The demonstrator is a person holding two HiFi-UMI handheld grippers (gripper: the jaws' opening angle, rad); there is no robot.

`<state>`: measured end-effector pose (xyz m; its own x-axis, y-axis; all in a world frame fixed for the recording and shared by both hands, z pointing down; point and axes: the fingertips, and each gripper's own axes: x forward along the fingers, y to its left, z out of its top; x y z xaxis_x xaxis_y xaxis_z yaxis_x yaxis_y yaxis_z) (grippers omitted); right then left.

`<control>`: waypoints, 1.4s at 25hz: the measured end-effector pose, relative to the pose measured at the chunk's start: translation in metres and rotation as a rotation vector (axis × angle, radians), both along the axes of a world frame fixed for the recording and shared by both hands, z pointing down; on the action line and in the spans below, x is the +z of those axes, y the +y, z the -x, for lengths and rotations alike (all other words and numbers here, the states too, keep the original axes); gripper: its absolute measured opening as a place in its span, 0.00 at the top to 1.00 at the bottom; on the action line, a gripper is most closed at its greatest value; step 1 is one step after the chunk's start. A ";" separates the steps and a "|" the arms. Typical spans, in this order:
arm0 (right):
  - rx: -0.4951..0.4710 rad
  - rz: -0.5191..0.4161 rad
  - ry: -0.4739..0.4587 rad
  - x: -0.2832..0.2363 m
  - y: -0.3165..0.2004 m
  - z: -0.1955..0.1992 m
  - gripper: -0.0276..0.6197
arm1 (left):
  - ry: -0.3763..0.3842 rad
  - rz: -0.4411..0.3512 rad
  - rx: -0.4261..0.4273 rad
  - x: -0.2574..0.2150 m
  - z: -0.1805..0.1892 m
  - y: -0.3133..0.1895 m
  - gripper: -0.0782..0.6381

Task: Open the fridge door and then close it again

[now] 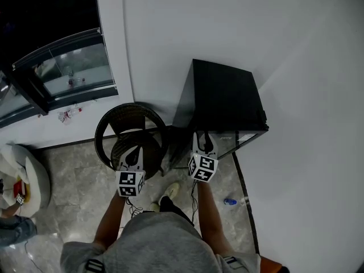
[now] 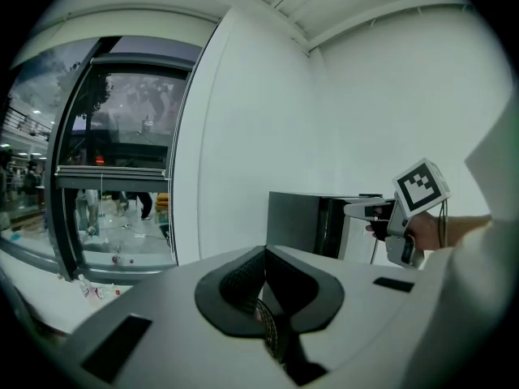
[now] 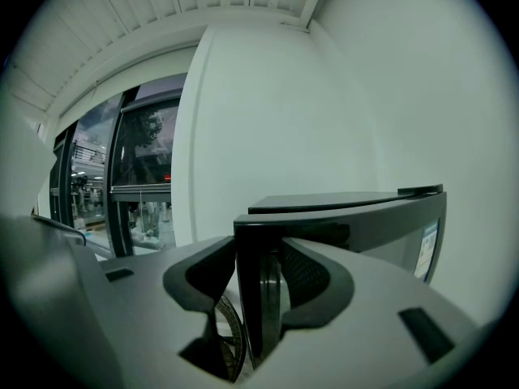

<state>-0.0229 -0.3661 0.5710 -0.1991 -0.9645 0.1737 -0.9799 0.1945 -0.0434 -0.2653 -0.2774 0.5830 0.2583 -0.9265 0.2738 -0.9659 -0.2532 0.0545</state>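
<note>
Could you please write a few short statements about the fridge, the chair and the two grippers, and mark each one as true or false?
1. The left gripper is shut, with nothing between its jaws. True.
2. The fridge is white. False: the fridge is black and stands against a white wall.
3. The edge of the fridge door stands between the jaws of the right gripper. True: the jaws are apart, one on each side of the edge.
4. In the head view, the chair stands to the right of the fridge. False: it stands to the left of the fridge, and the left gripper hovers over it.
</note>
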 end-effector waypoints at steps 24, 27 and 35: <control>-0.026 -0.010 0.037 0.002 -0.021 -0.001 0.70 | 0.002 0.020 -0.041 0.010 0.011 -0.012 0.88; -0.057 0.002 0.035 0.002 -0.018 0.003 0.70 | 0.003 0.018 -0.037 0.008 0.010 -0.011 0.88; -0.109 -0.002 0.040 -0.002 0.006 0.008 0.71 | -0.007 -0.003 -0.024 0.000 0.010 -0.002 0.88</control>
<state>-0.0310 -0.3601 0.5686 -0.2961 -0.9377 0.1817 -0.9538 0.3004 -0.0039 -0.2749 -0.2793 0.5830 0.2344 -0.9330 0.2732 -0.9720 -0.2304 0.0469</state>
